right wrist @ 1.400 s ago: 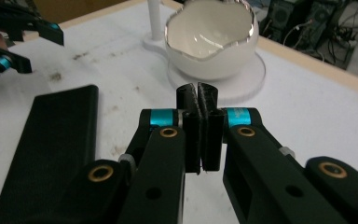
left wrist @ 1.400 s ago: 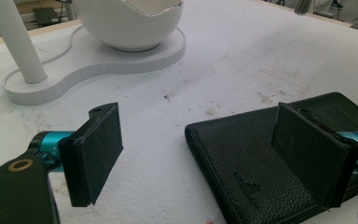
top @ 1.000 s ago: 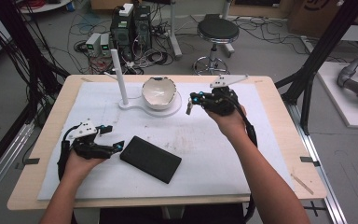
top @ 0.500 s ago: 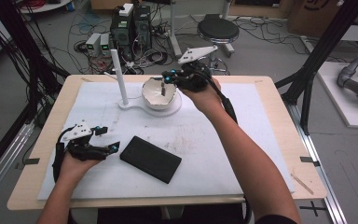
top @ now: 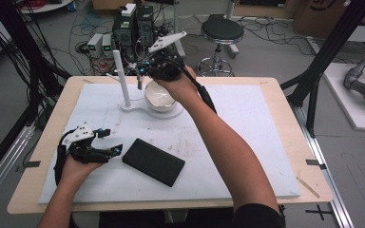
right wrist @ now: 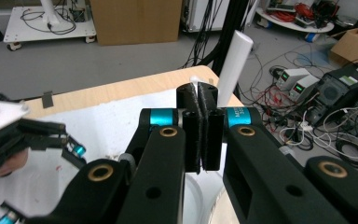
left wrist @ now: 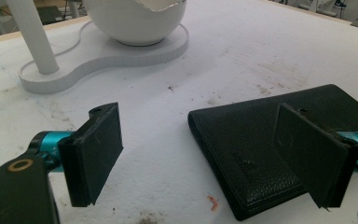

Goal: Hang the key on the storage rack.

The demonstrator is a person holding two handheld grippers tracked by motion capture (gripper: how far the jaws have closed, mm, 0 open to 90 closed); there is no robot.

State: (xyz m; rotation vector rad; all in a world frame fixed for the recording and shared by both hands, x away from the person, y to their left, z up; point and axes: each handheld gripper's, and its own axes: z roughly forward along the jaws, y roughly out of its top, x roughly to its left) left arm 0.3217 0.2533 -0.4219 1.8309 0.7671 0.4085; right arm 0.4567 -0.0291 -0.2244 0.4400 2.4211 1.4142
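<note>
The right tool [top: 140, 76], jaws clenched together, has moved left past the white bowl [top: 159, 97] toward the post [top: 122, 78]; left tool [top: 109, 141] stays released beside the black wallet [top: 153, 162].

The right gripper [top: 140, 76] has moved left past the bowl [top: 159, 97].

My high view looks down from above the table's near side. Left gripper view sits low, close, facing the bowl stand [left wrist: 102, 56]. Both share the wallet [top: 153, 162].

Black wallet [top: 153, 162], white bowl [top: 158, 96]
</note>
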